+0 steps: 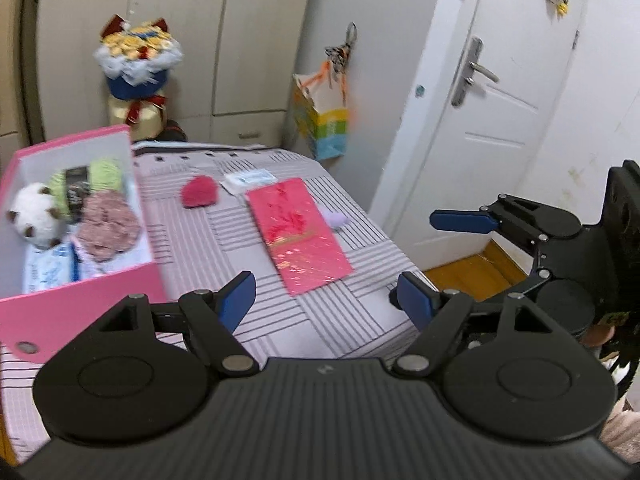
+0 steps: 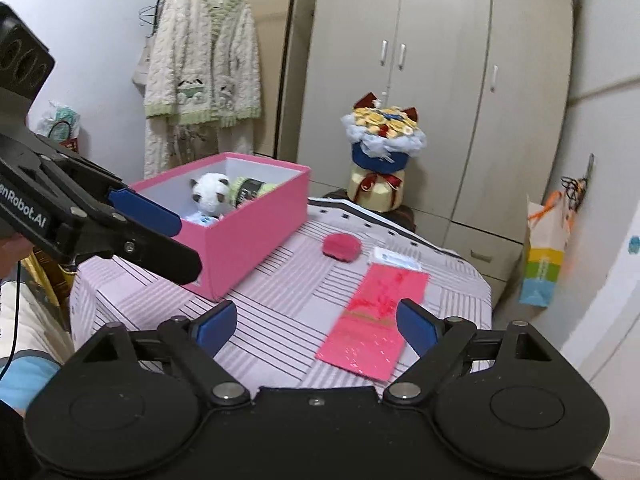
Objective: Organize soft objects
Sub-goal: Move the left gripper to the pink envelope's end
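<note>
A pink box (image 1: 80, 304) stands at the left of the striped table (image 1: 320, 320). It holds a panda plush (image 1: 34, 216), green yarn (image 1: 104, 172), a pink knitted piece (image 1: 108, 228) and a tissue pack (image 1: 48, 272). A red fuzzy ball (image 1: 200, 197), a white tissue packet (image 1: 250, 180), a red envelope (image 1: 298, 236) and a small purple thing (image 1: 338, 219) lie on the cloth. My left gripper (image 1: 326, 298) is open and empty, over the near table. My right gripper (image 2: 318, 326) is open and empty, in front of the envelope (image 2: 372, 328), with the ball (image 2: 341, 248) and box (image 2: 248, 236) beyond.
A bouquet (image 2: 384, 148) stands behind the table in front of a wardrobe (image 2: 440, 80). A colourful paper bag (image 1: 322, 120) hangs on the wall beside a white door (image 1: 500, 100). A fluffy robe (image 2: 200, 64) hangs at the back left. The table's right edge drops to a wood floor (image 1: 472, 268).
</note>
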